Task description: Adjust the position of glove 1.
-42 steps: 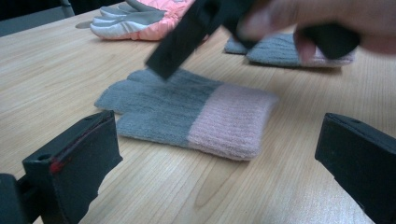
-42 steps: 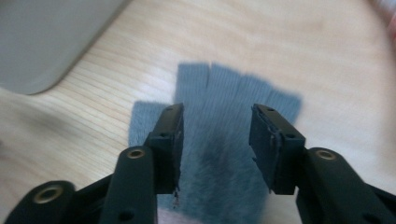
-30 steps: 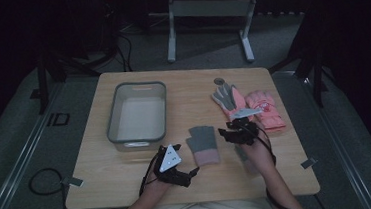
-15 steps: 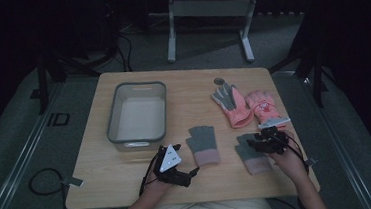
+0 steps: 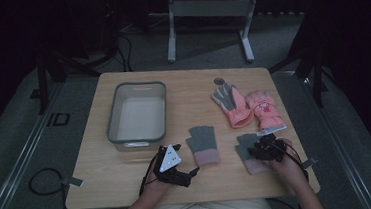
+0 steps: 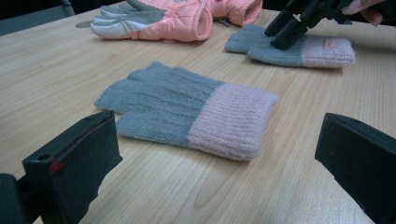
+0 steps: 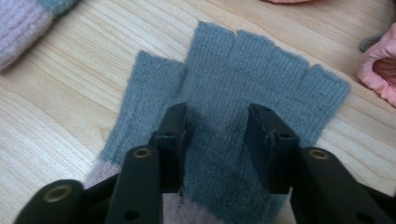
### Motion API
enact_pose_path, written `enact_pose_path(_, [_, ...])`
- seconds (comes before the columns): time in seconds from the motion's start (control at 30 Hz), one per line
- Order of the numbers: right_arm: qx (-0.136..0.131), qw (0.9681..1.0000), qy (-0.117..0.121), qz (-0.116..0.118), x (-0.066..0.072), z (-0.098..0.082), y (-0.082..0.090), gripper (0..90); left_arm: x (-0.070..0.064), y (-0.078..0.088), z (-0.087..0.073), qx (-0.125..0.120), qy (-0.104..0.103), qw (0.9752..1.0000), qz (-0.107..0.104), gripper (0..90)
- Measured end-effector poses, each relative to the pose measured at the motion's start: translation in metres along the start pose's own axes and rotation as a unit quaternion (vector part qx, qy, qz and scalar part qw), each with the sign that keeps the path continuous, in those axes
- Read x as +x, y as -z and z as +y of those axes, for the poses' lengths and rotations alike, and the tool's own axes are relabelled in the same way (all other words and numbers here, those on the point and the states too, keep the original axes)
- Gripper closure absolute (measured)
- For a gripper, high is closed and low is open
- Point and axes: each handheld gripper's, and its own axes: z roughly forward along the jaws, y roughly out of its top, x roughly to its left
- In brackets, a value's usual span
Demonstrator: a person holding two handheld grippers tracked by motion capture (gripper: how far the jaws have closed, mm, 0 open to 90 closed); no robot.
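- While my right gripper [image 7: 217, 116] sits tips-down on the grey knit glove [image 7: 261, 70], its jaws have just been closing and stand part-way apart; palm fabric lies between them, not yet pinched tight as far as I can tell
- That glove lies flat near the right front edge of the table [image 5: 187, 84], finger stubs pointing away from me, pink cuff toward me
- To do the grab well, I reckon I should keep the tips pressed into the knit while squeezing, so a fold gathers between the pads; if I lift too soon the jaws may slide off the top layer
- A bite on the middle of the palm should lift it evenly; a catch on the top layer alone would let it sag open
- My left gripper [image 6: 210, 154] rests low on the wood, jaws wide apart, nothing in them, facing the second knit glove [image 6: 187, 112] just ahead of it
- Further back on the right, two pink padded gloves [image 5: 246, 109] lie side by side, with a small round thing [image 5: 219, 81] just beyond them
- Grey bin [image 5: 117, 120] stands back left, looks empty
- Tabletop is pale wood, smooth; the knit may drag on it a bit
- Room is dark, grey carpeted floor, a metal stand [image 5: 206, 7] behind the table
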Motion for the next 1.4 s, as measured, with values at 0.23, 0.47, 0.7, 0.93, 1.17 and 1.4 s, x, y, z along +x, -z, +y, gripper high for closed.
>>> enact_pose_path(0.23, [-0.001,0.9999,-0.012,-0.012,0.007,0.001,-0.001,78.8,0.0,0.0,0.0,-0.001,-0.001,1.0,0.001,0.0])
enact_pose_path(0.47, [-0.002,0.9988,-0.043,-0.023,0.01,0.001,0.0,81.0,0.0,0.0,0.0,-0.002,-0.002,1.0,0.001,0.0])
enact_pose_path(0.7, [-0.027,0.9967,-0.073,-0.021,0.01,0.013,0.014,82.0,0.0,0.0,0.0,-0.002,0.001,1.0,0.002,0.0])
enact_pose_path(0.93, [-0.057,0.9947,-0.08,-0.031,0.014,0.042,0.035,81.9,0.0,0.0,0.0,-0.002,0.0,1.0,0.002,0.0])
enact_pose_path(1.17, [-0.086,0.9934,-0.068,-0.033,0.025,0.073,0.054,81.9,0.0,0.0,0.0,-0.002,-0.003,1.0,0.002,0.0])
enact_pose_path(1.4, [-0.109,0.9918,-0.059,-0.03,0.04,0.103,0.067,81.9,-0.001,0.0,0.0,-0.002,-0.004,1.0,0.001,0.0])
